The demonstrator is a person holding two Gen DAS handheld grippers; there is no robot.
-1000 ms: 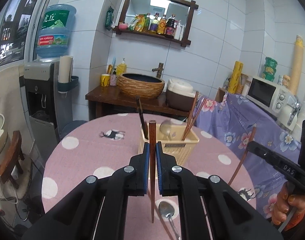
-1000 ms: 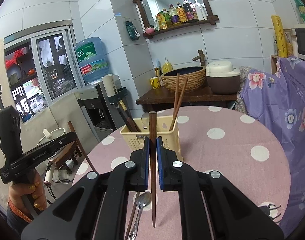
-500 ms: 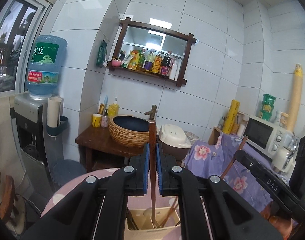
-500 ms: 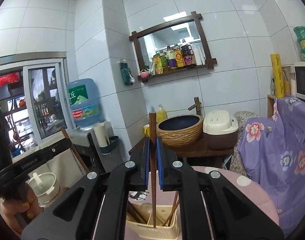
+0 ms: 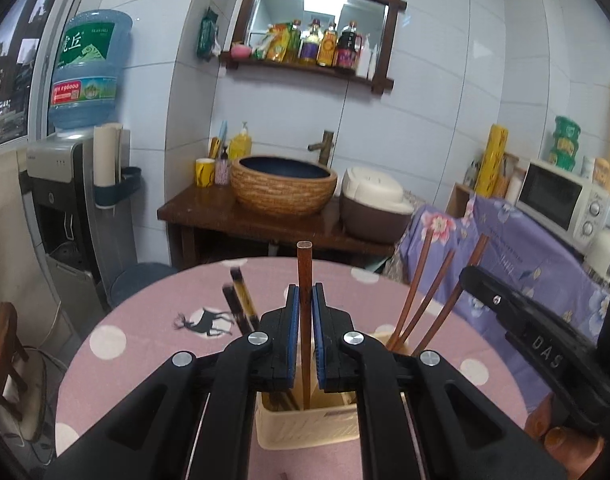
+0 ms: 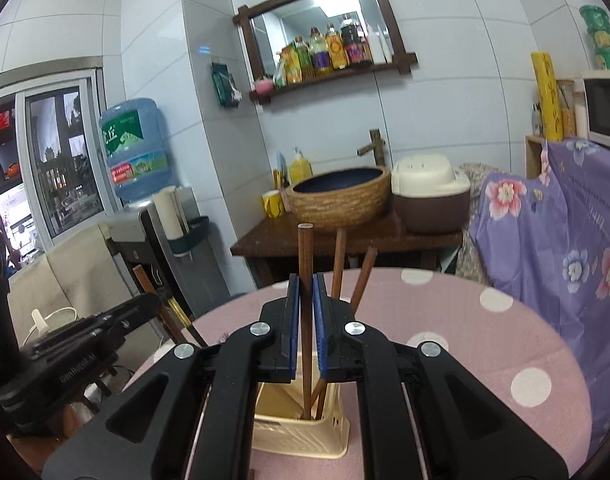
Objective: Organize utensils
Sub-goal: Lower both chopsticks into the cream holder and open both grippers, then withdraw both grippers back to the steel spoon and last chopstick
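My left gripper (image 5: 304, 292) is shut on an upright brown chopstick (image 5: 304, 268), whose lower end dips into the cream basket (image 5: 305, 428) on the pink table. Two brown chopsticks (image 5: 415, 300) lean in the basket's right side and dark-handled utensils (image 5: 241, 304) stand at its left. My right gripper (image 6: 305, 284) is shut on a second brown chopstick (image 6: 305, 256), its tip also inside the basket (image 6: 301, 436), beside two leaning chopsticks (image 6: 339, 264). Each gripper shows at the edge of the other's view: the right gripper (image 5: 471, 278) and the left gripper (image 6: 153, 304).
The round pink polka-dot table (image 5: 137, 340) holds the basket near me. Behind it stand a dark wooden counter (image 5: 209, 208) with a woven basin and a rice cooker (image 5: 373, 204). A water dispenser (image 5: 65, 200) is at the left, a purple floral cloth (image 6: 565, 240) at the right.
Both grippers moved forward across the table with their chopsticks, from short of the basket to over it. The chopstick tips now reach into the basket. The spoon on the table has left view.
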